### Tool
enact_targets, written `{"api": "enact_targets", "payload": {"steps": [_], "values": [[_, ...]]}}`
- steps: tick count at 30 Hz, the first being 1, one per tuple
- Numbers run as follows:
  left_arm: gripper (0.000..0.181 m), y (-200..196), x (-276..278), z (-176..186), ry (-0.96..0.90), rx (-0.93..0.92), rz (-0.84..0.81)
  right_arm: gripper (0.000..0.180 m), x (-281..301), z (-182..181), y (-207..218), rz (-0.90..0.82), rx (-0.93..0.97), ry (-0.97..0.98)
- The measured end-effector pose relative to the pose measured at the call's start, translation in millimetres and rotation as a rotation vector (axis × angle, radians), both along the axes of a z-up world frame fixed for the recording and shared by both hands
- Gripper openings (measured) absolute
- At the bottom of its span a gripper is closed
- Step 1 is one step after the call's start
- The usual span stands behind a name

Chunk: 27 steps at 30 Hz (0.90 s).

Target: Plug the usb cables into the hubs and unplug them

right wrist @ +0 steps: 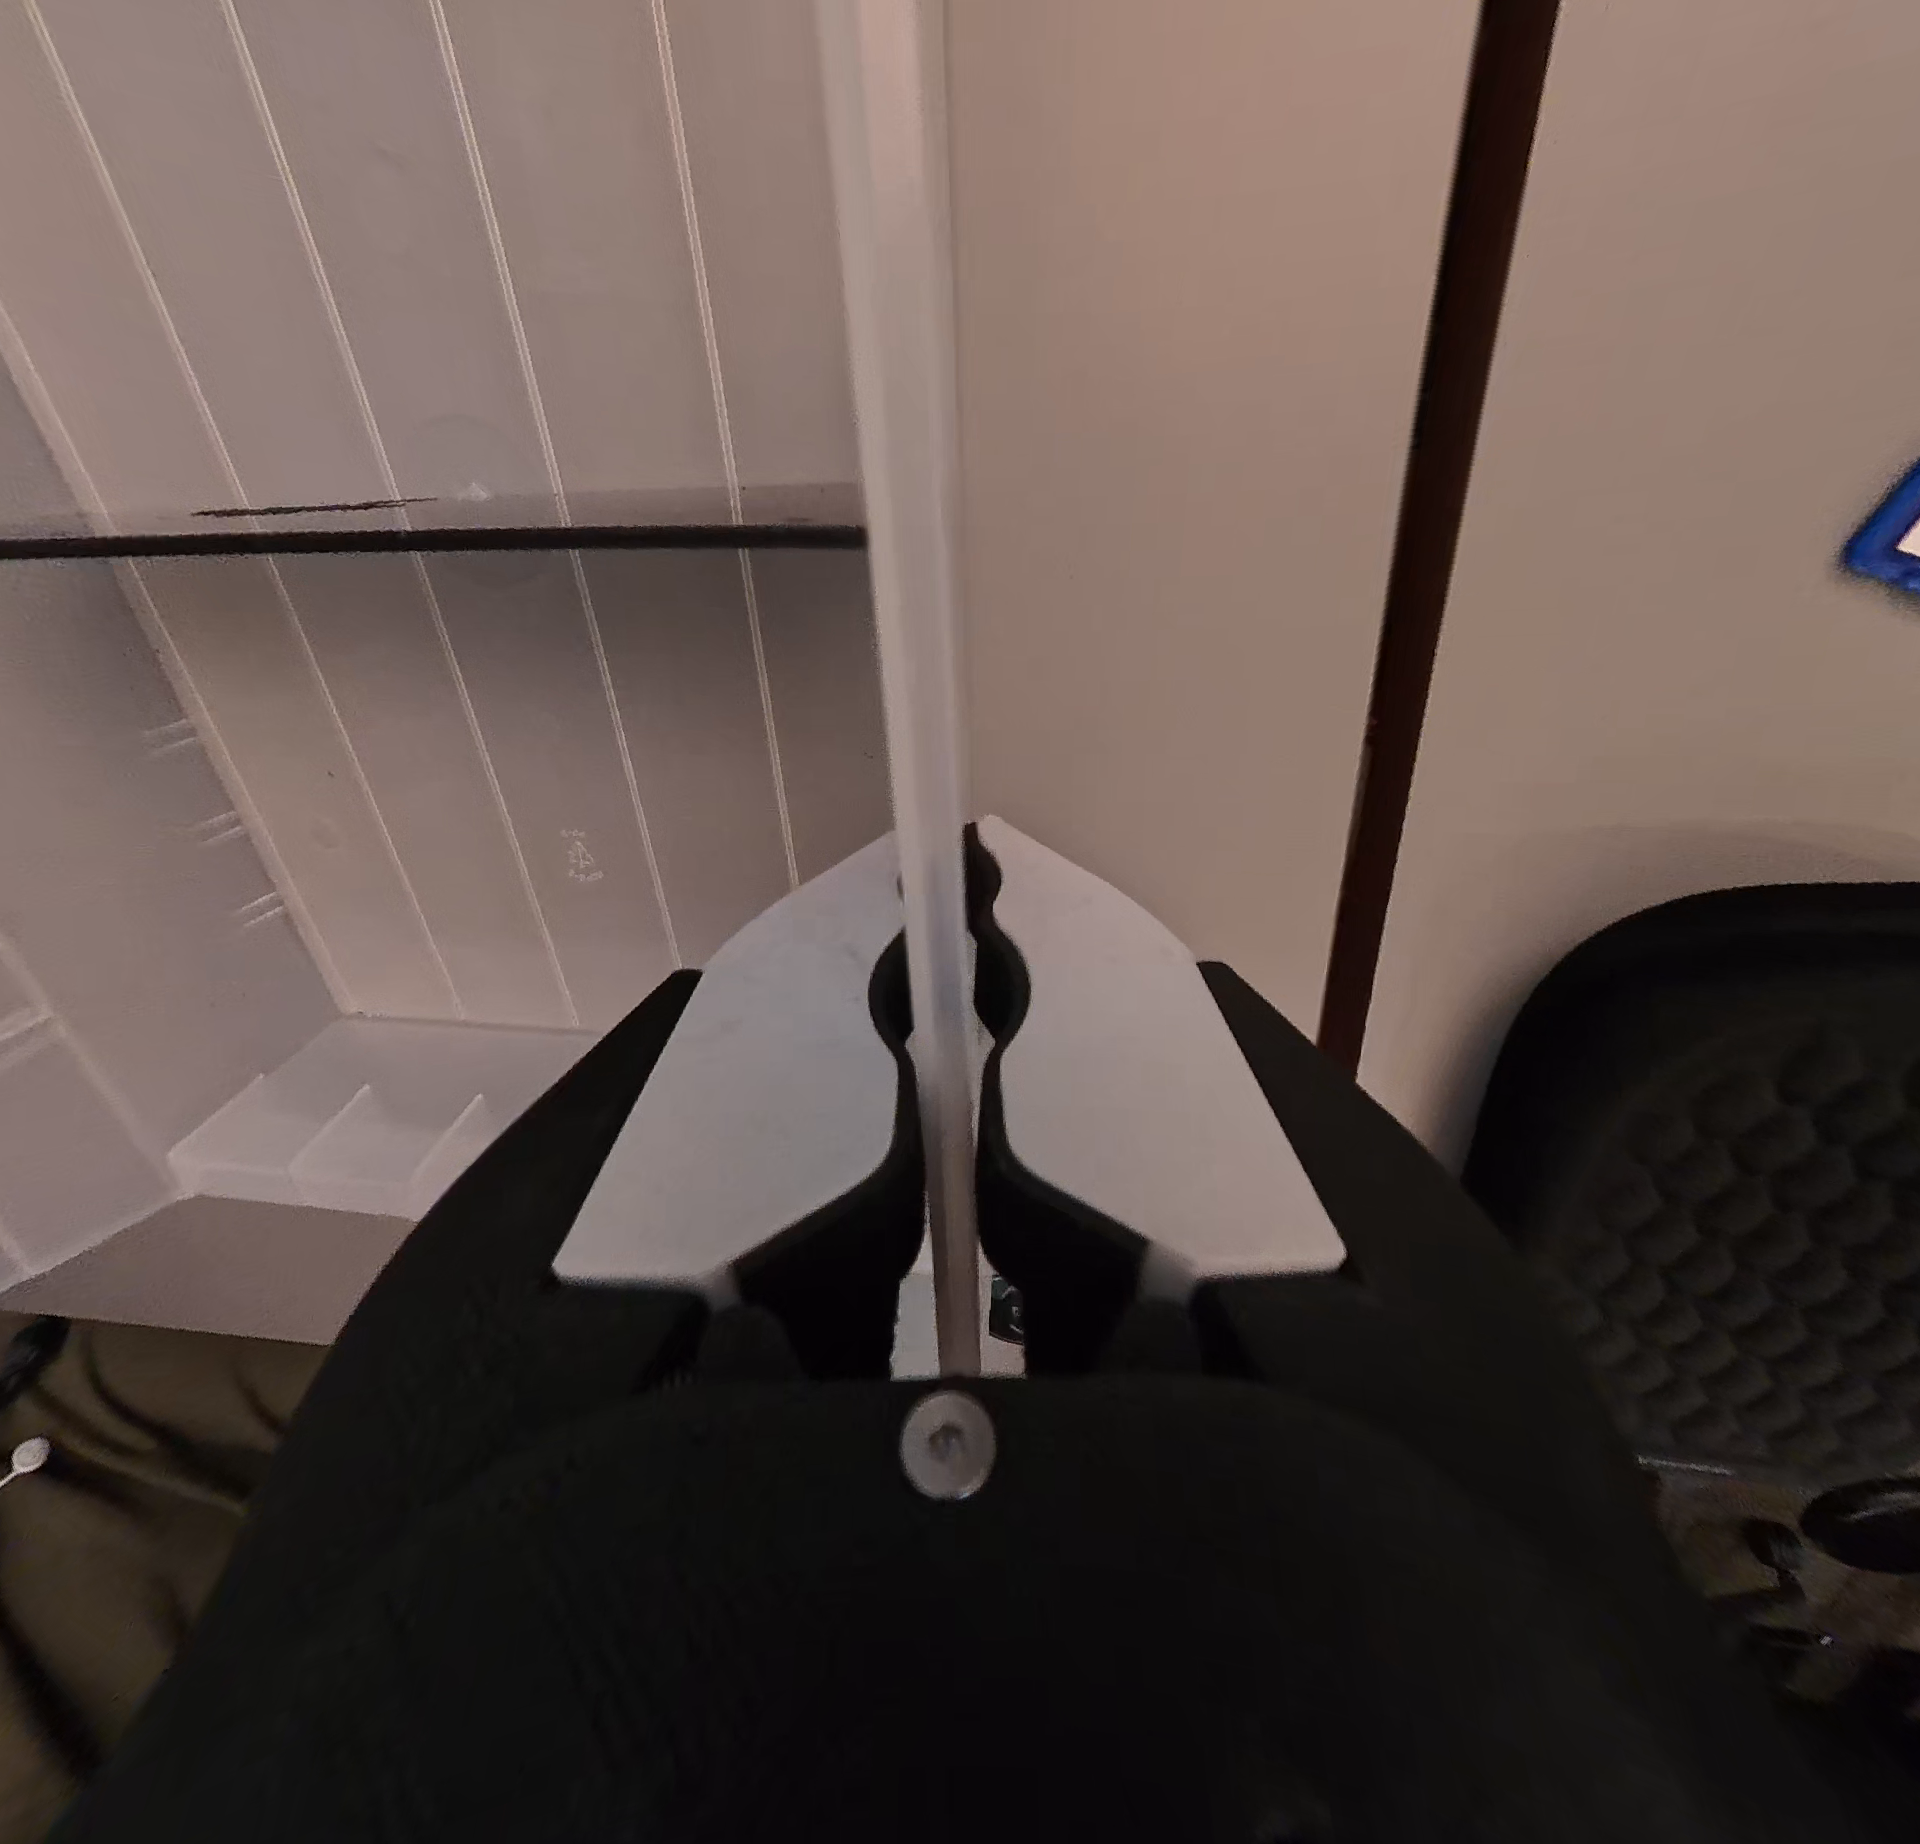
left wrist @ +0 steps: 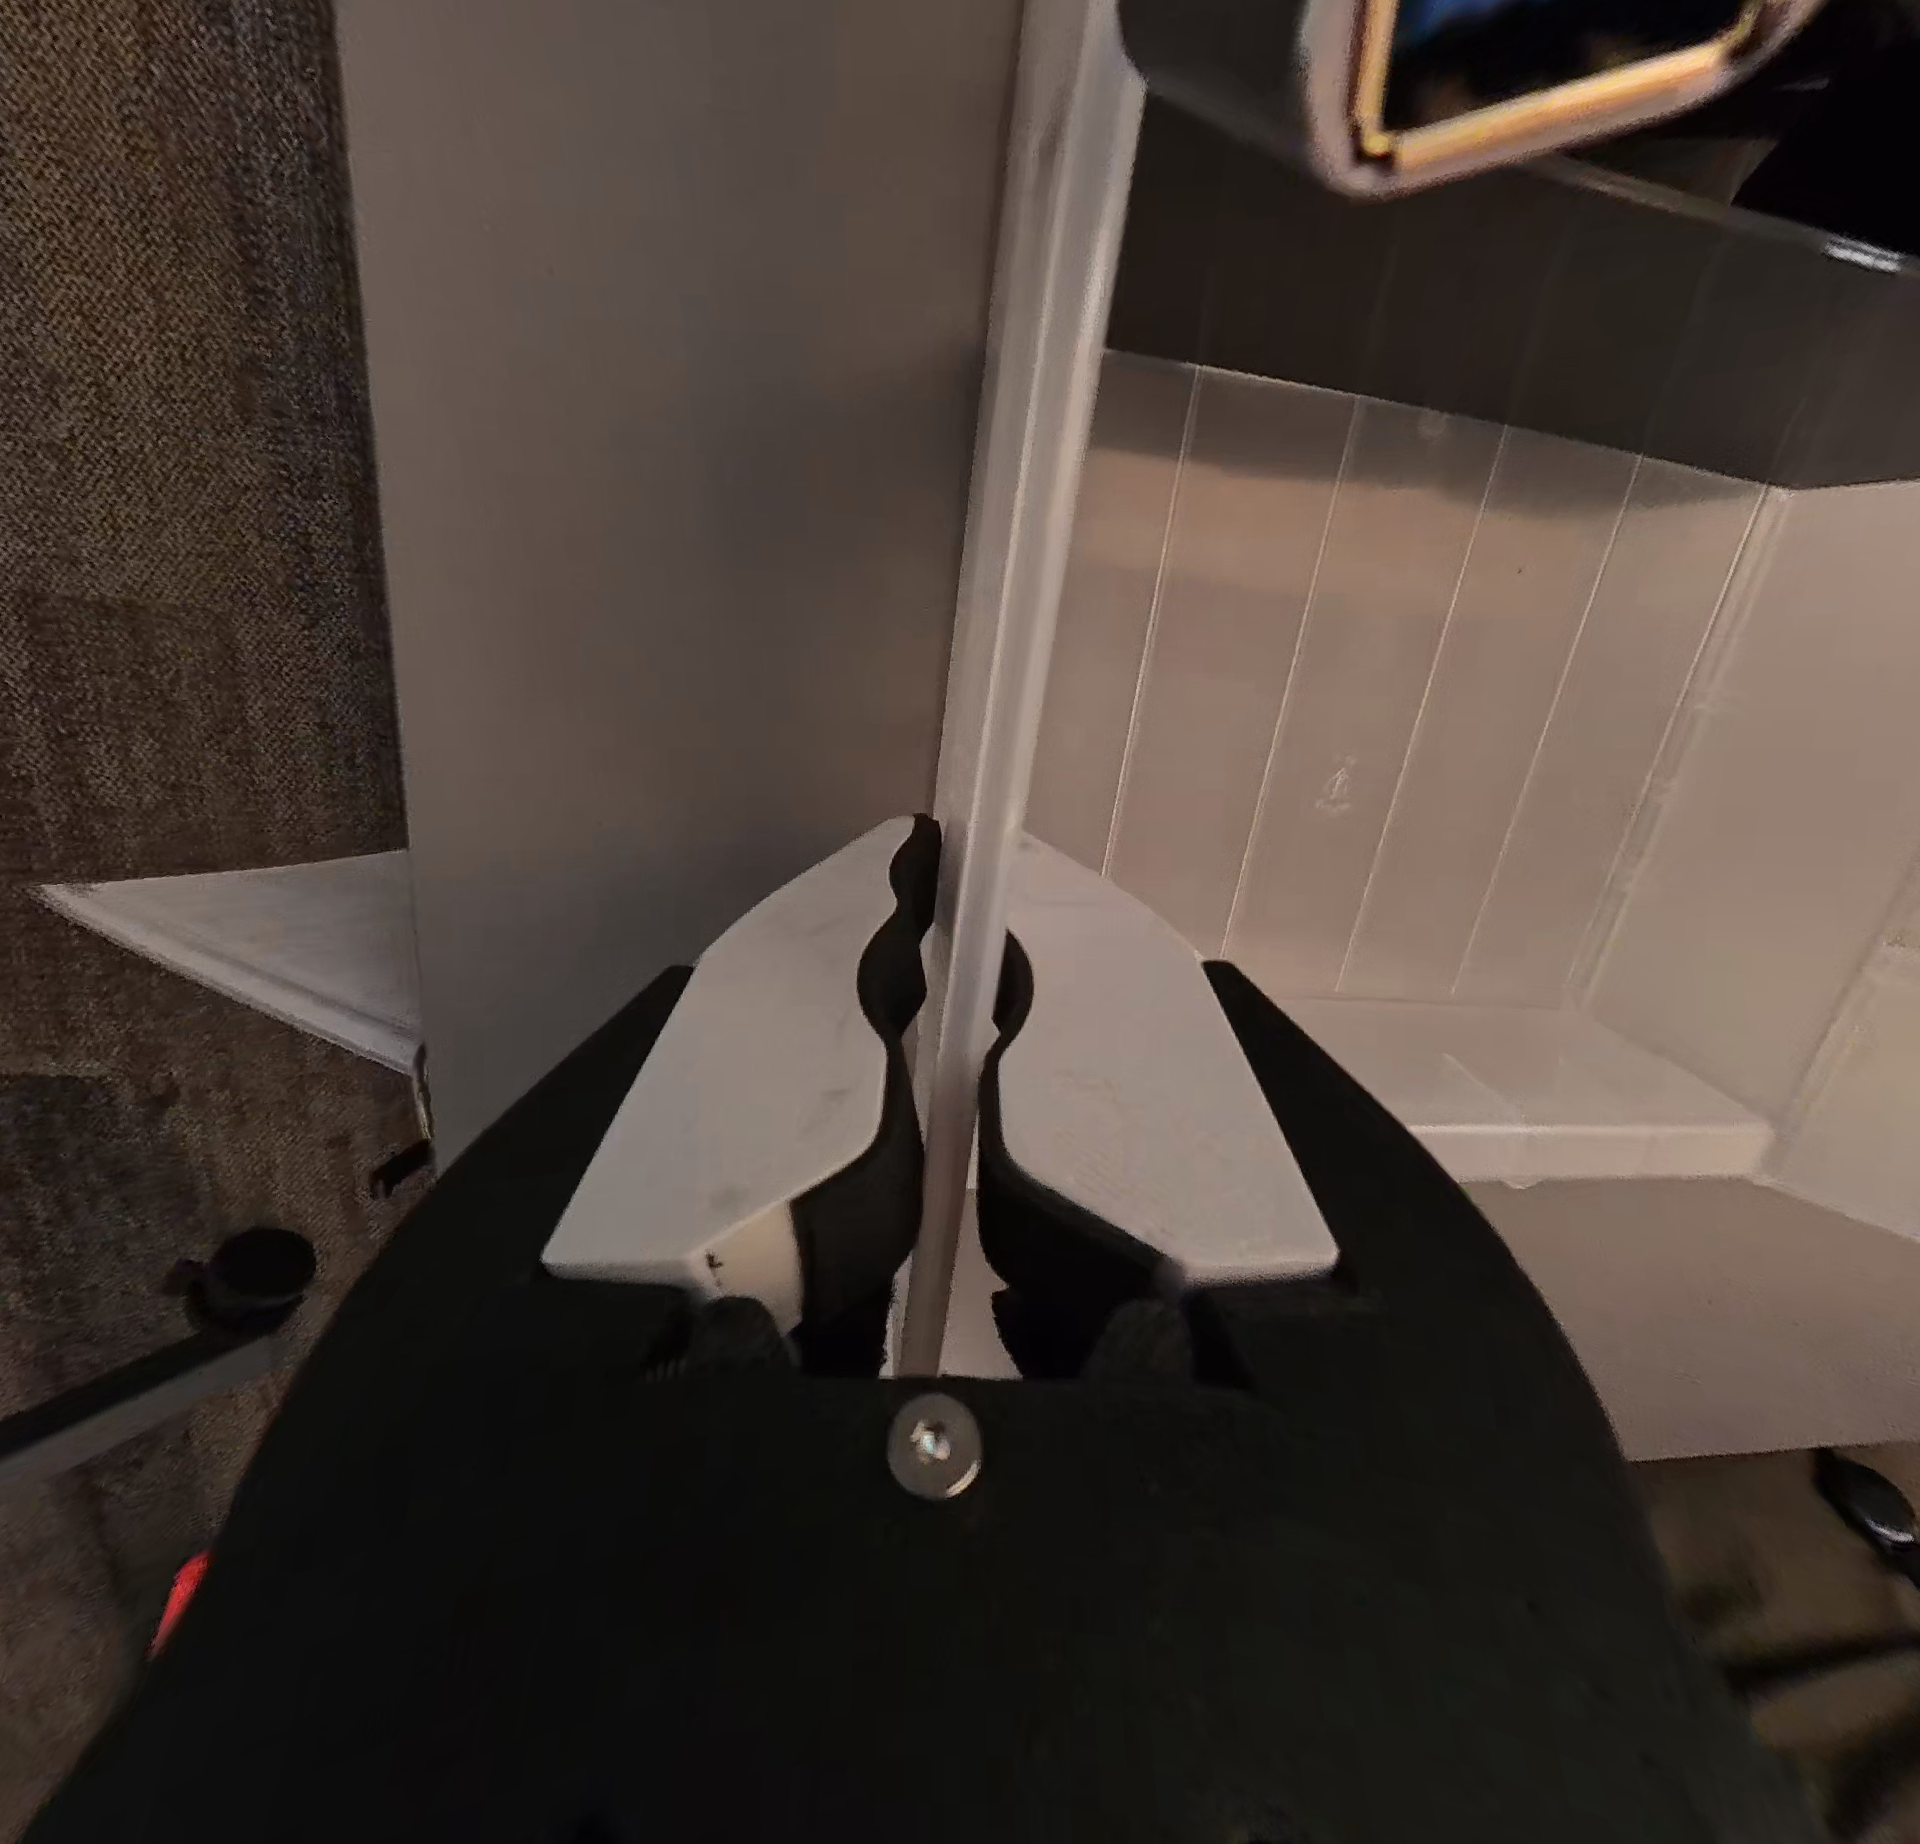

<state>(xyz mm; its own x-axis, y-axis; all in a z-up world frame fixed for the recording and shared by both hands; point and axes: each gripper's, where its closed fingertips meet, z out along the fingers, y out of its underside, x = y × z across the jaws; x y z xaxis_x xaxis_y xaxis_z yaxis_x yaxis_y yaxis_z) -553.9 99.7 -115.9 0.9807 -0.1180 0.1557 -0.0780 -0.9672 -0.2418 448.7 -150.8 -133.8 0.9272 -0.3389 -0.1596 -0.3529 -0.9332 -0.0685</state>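
My left gripper (left wrist: 961, 849) is shut on the thin upright wall (left wrist: 1039, 444) of a translucent plastic bin, with the wall running up between its jaws. A black USB hub end (left wrist: 1538, 38), with a metal-rimmed port and a blue insert, hangs blurred and very close at the top right. My right gripper (right wrist: 940, 849) is shut on a translucent bin wall (right wrist: 904, 340) in the same way. The bin's ribbed inside (right wrist: 364, 703) lies to the left. A thin dark line (right wrist: 416, 539), perhaps a cable, crosses it. No USB plug is in view.
Grey-brown carpet (left wrist: 156, 444) lies at the left beside a pale panel (left wrist: 675, 340). A dark rod or cable (left wrist: 125, 1410) lies at the lower left. In the right wrist view there are a dark vertical strip (right wrist: 1455, 444), a black textured pad (right wrist: 1714, 1171) and a blue-edged thing (right wrist: 1886, 547). The gap from one gripper's tips to the other's is roughly 105 cm.
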Motion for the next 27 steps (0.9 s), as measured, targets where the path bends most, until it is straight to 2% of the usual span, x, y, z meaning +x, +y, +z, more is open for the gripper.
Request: {"api": "enact_targets", "payload": {"steps": [11, 27], "values": [[0.005, 6.1, -2.6, 0.6, -0.022, 0.054, 0.043, 0.005, 19.1, 0.1, -4.8, 0.002, -0.001, -0.007], [0.006, 10.6, -1.5, 2.2, -0.045, 0.115, 0.081, 0.009, 14.8, 1.6, 4.9, 0.088, 0.01, -0.042]]}}
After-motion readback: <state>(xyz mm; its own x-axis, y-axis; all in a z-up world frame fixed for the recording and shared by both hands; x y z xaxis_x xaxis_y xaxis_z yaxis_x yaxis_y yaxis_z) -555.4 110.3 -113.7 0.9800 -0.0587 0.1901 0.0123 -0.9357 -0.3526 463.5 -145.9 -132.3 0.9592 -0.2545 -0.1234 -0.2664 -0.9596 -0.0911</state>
